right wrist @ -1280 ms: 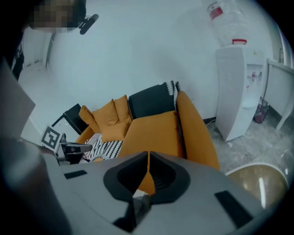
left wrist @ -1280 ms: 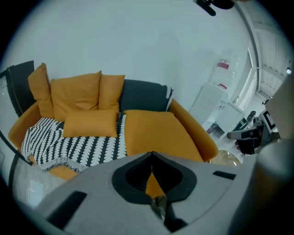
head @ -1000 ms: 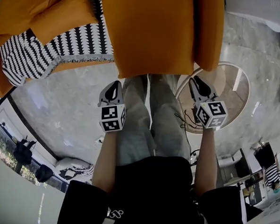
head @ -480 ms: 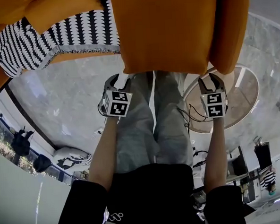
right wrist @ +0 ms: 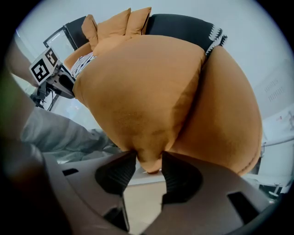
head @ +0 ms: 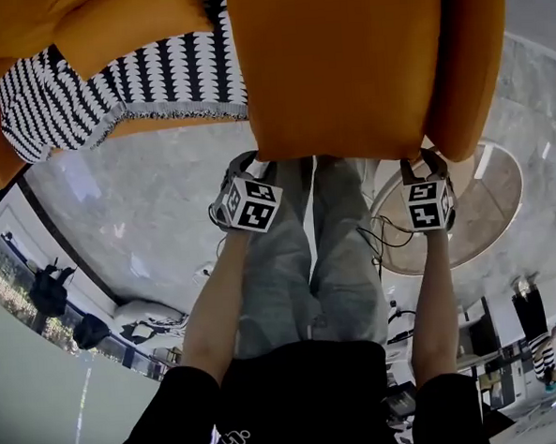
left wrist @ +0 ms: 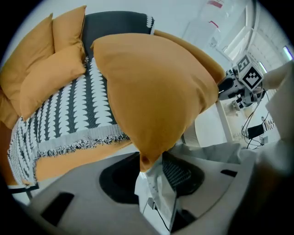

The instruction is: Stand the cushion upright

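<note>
Down nearest the head camera are the person's grey trousers (head: 309,261), with a bare forearm stretched forward on either side. Each forearm ends in a marker cube, and both tools meet the lower edge of a big orange cushion (head: 343,62).

The left hand-held gripper (head: 243,164) sits at the cushion's corner on the person's left. Its jaws are spread wide, and the corner tip hangs loose between the pads, not pinched. The right hand-held gripper (head: 423,163) sits at the other lower corner, jaws likewise wide apart. That corner fills most of the gap between the ribbed pads, with no squeeze showing on it.

The cushion rises from these two corners and leans back over the orange sofa (head: 174,127), its bottom edge overhanging the seat front above the person's legs. Behind its right side bulges more orange padding; whether it is a sofa arm or a second cushion, I cannot tell.

Beside the cushion, a black-and-white patterned throw (head: 110,86) with a fringed hem covers the seat. Farther back, smaller orange cushions (left wrist: 50,78) rest against the dark backrest (left wrist: 115,27). Pale marble floor (head: 137,216) lies underneath.
</note>
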Demonstrator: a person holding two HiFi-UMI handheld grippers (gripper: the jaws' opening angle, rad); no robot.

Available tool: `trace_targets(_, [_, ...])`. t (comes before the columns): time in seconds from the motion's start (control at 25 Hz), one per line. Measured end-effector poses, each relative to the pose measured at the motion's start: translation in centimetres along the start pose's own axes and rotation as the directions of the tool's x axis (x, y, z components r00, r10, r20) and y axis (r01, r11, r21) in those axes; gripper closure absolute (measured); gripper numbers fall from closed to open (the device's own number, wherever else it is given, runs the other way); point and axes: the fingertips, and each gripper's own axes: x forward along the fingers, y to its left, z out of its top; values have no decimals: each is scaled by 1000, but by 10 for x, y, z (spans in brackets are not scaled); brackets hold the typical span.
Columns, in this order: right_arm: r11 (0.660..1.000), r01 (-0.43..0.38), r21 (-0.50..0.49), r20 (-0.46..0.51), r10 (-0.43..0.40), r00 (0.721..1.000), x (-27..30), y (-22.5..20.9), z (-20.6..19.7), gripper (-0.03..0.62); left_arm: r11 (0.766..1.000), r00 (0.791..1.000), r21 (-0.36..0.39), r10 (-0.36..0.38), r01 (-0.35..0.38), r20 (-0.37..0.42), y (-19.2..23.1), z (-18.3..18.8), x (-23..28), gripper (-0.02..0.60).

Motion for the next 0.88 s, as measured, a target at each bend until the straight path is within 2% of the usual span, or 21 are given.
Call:
trace_targets(0.12, [998, -24, 65, 11, 24, 1000, 2, 5, 4, 485, 1000, 1000, -19, -18, 18, 0, -3, 5, -1, 507])
trace_targets(0.2, [992, -35, 123, 25, 32, 999, 3, 5, 8, 530, 999, 1000, -27, -22, 22, -1, -4, 9, -1, 531])
trace_targets(0.28, [987, -37, 158, 34, 32, 999, 1, 4, 12, 550, 999, 1000, -28, -30, 30, 7, -3, 14, -2, 540])
trace_targets(0.56, [985, -59, 164, 71, 48, 996, -28, 4, 23, 562, 998, 997, -39, -56, 58, 46, -5, 22, -36, 548])
trace_targets(0.88, [976, -65, 207, 154, 34, 988, -94, 6, 55, 567, 996, 988, -66, -57, 67, 143, 6, 51, -114, 554])
